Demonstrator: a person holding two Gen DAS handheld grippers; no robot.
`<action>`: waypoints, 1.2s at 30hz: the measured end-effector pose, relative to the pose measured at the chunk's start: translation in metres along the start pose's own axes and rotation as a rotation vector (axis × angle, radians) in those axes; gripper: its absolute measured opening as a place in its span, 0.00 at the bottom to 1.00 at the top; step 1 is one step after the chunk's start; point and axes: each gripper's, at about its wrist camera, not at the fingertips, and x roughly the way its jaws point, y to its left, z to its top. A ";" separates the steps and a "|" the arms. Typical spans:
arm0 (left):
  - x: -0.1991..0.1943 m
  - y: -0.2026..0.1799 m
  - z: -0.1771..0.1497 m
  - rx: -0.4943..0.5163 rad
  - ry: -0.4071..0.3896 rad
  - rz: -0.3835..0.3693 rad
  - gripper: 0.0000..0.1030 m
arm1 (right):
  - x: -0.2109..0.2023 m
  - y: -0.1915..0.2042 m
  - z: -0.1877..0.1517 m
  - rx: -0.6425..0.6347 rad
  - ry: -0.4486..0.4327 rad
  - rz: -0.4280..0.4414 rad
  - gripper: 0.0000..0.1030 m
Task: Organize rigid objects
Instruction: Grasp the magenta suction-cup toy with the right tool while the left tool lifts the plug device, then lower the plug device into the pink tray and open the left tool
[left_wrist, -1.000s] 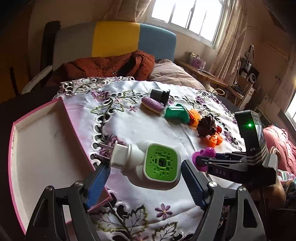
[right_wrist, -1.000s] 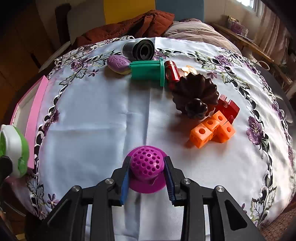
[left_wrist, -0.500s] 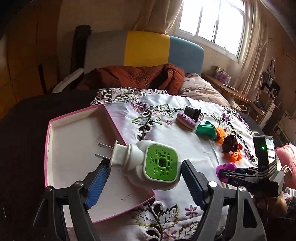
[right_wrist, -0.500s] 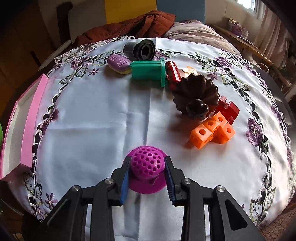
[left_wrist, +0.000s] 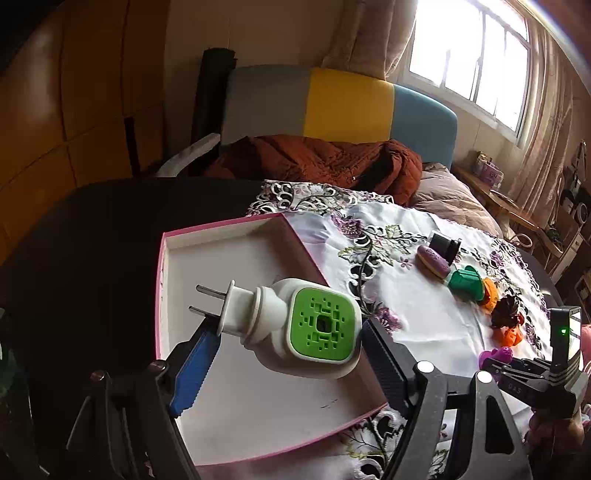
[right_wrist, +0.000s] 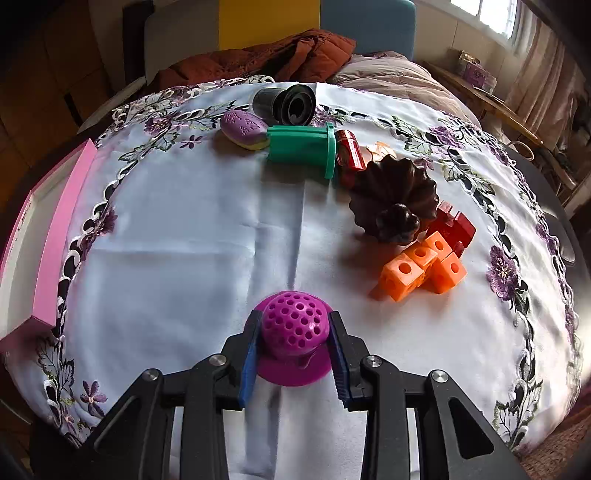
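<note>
My left gripper (left_wrist: 288, 332) is shut on a white plug-in device with a green perforated face (left_wrist: 314, 328), its two prongs pointing left. It hangs above the white floor of a pink-rimmed tray (left_wrist: 229, 406) that lies on the table's left side. My right gripper (right_wrist: 294, 317) is shut on a purple perforated dome with a flat flange (right_wrist: 291, 365), which rests on the white embroidered cloth (right_wrist: 184, 240). In the left wrist view the right gripper (left_wrist: 517, 369) shows at the far right with the purple dome (left_wrist: 496, 356).
Toward the cloth's far side lie a black cylinder (right_wrist: 288, 101), a purple oval (right_wrist: 243, 127), a green cup (right_wrist: 303, 147) and a red cylinder (right_wrist: 349, 151). A dark fluted mould (right_wrist: 395, 199), red blocks (right_wrist: 454, 225) and orange cubes (right_wrist: 421, 269) sit on the right. The pink tray (right_wrist: 59, 236) borders the left.
My left gripper has carried the plug-in device leftwards, from over the cloth to over the tray. The right gripper and the purple dome have stayed put.
</note>
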 end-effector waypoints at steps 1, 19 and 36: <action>0.004 0.005 0.000 -0.007 0.010 -0.002 0.78 | 0.000 0.000 0.000 0.001 0.000 0.001 0.33; 0.129 0.079 0.052 -0.038 0.168 0.130 0.78 | -0.002 0.011 -0.003 -0.084 -0.026 -0.054 0.33; 0.150 0.080 0.060 -0.054 0.180 0.179 0.78 | -0.002 0.015 -0.004 -0.129 -0.037 -0.084 0.33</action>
